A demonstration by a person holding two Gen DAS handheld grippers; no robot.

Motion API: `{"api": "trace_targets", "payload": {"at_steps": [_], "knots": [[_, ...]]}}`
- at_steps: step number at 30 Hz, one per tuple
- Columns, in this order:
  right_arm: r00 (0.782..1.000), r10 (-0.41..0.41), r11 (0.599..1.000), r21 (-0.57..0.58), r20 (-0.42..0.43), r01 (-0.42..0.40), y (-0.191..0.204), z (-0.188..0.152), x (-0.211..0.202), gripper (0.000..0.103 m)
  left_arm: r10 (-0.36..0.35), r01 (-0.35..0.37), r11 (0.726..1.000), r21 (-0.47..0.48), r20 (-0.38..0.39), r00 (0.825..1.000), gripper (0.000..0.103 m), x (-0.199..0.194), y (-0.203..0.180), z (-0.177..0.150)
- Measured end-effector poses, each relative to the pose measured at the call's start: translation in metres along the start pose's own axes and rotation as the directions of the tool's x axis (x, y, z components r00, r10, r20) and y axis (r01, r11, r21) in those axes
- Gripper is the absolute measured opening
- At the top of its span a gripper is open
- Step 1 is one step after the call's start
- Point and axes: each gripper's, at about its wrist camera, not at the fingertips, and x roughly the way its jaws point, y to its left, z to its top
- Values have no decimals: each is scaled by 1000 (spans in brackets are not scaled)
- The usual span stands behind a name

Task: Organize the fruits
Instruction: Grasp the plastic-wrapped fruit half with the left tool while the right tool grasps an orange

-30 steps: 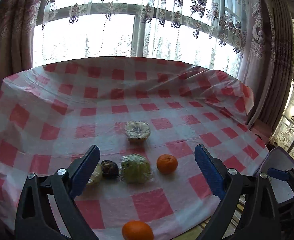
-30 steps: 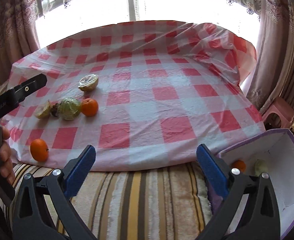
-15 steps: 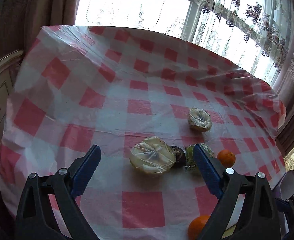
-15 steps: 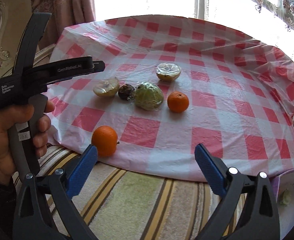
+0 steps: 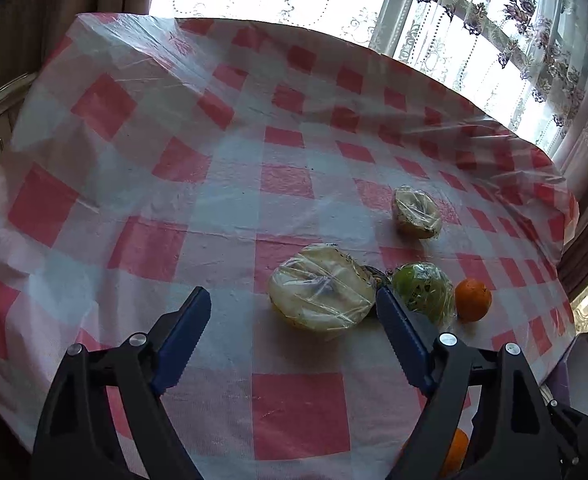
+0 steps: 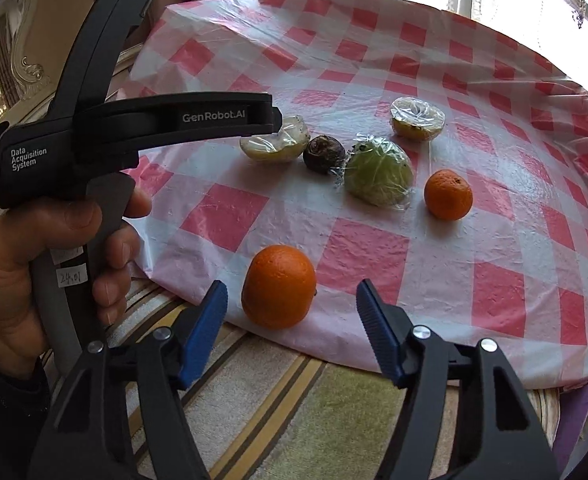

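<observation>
Several fruits lie on the red-checked tablecloth (image 5: 153, 160). My left gripper (image 5: 290, 294) points down at a pale half fruit wrapped in film (image 5: 322, 296). The fruit lies between its closing jaws, and the pads are not pressing it. To its right are a dark round fruit (image 6: 324, 154), a green wrapped fruit (image 6: 378, 172), a small orange (image 6: 448, 194) and another wrapped half (image 6: 416, 118). My right gripper (image 6: 291, 287) hovers at the table's front edge. A large orange (image 6: 279, 284) sits between its closing jaws with gaps on both sides.
A hand (image 6: 33, 248) holds the left gripper's handle at the left of the right wrist view. A striped cover (image 6: 273, 400) lies below the table's front edge. A purple-rimmed box (image 5: 578, 368) stands off the table's right side. Curtained windows are behind the table.
Both grippers swung left and sank toward the fruit. The left came over the wrapped half, the right moved from the box to the large orange. Both pairs of jaws narrowed.
</observation>
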Motion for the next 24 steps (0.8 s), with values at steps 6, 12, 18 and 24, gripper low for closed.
{"api": "trace_targets", "payload": {"at_steps": [6,12,18,24], "knots": [[999,31,1000,0,-18,-31,0,2,8,55,-21,22,999,37,-35,999,81,11,-9,-1],[998,61,998,4,-31,-61,-1,3,14,42,-29,34,997,63,-66,997,81,21,-17,0],[997,68,998,10,-20,-68,-2,2,14,42,-22,27,998,62,-86,996,81,30,-18,2],[998,65,998,21,-12,-65,-3,0,12,41,-26,31,998,52,-103,994,67,37,-15,3]]}}
